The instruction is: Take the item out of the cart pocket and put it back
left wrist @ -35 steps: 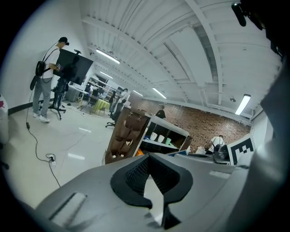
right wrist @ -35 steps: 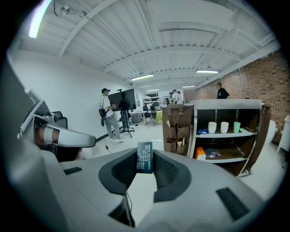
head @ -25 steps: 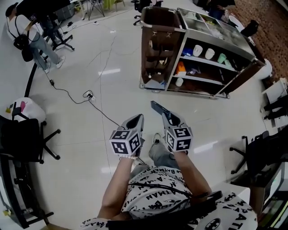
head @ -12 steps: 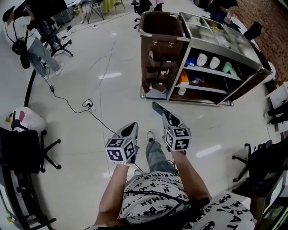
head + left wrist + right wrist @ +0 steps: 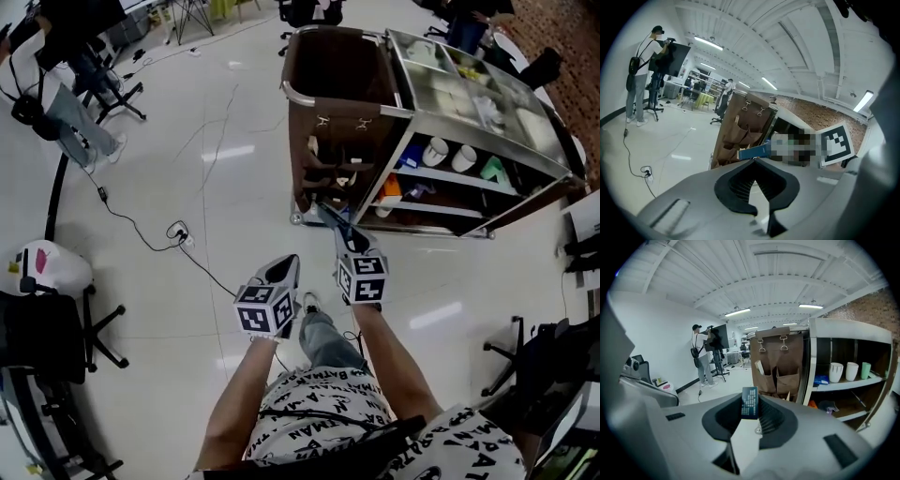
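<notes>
In the right gripper view a small dark-blue printed packet (image 5: 750,402) stands upright between the jaws, with my right gripper (image 5: 751,405) shut on it. In the head view that right gripper (image 5: 329,215) points at the foot of the cart's brown pocket panel (image 5: 336,141). The pockets (image 5: 780,374) hang a short way ahead of the packet, one with a pale slip in it. My left gripper (image 5: 288,266) is lower and to the left, shut and holding nothing. Its own view shows the packet (image 5: 752,151) in front of the pocket panel (image 5: 739,139).
The cart (image 5: 525,141) has open shelves with white and green cups (image 5: 448,156) and small items. A cable and plug (image 5: 177,230) trail over the white floor on the left. An office chair (image 5: 52,323) stands at the far left, and a person (image 5: 67,108) beyond it.
The cart has come closer. Both grippers have moved forward toward it, and the right gripper's tip now reaches the foot of the pocket panel. The grip on the packet is unchanged.
</notes>
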A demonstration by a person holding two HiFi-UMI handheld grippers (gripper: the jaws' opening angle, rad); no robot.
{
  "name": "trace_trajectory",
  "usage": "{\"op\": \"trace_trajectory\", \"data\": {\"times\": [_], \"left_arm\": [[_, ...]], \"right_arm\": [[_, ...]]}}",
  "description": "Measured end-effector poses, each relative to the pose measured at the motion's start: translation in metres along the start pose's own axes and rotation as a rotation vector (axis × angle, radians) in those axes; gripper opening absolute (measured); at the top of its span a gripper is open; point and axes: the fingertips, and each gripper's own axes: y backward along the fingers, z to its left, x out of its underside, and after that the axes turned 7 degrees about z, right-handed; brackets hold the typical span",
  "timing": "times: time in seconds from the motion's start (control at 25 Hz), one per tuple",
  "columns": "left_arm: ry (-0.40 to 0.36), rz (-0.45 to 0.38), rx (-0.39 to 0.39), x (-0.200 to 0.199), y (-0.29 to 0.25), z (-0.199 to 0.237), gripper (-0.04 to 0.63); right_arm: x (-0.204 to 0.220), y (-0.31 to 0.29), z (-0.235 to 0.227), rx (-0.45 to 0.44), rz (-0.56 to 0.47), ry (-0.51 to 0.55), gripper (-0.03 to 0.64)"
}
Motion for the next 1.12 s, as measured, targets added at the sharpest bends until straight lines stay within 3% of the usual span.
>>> {"op": "trace_trajectory", "data": {"times": [0.24,0.56,0.84,1.12], "left_arm": [[0.014,0.048,-0.023,-0.019,-0.056,0.022,-0.002],[0.054,0.076,-0.046,-0.032,-0.087,0.042,-0.003],[0.102,0.102,-0.086,-0.028,-0.097,0.067,-0.002],[0.102,0.121,-0.113,-0.032,-0.123,0.086,-0.002]], "right_arm": [[-0.013,-0.081,-0.035,0.029,0.042,-0.013,0.094],[-0.015,-0.164,-0.052,0.043,0.075,-0.011,0.094],[0.014,-0.216,-0.053,0.042,0.176,0.029,0.094],[0.031,-0.251,-0.05,0.04,0.242,0.044,0.095]]}}
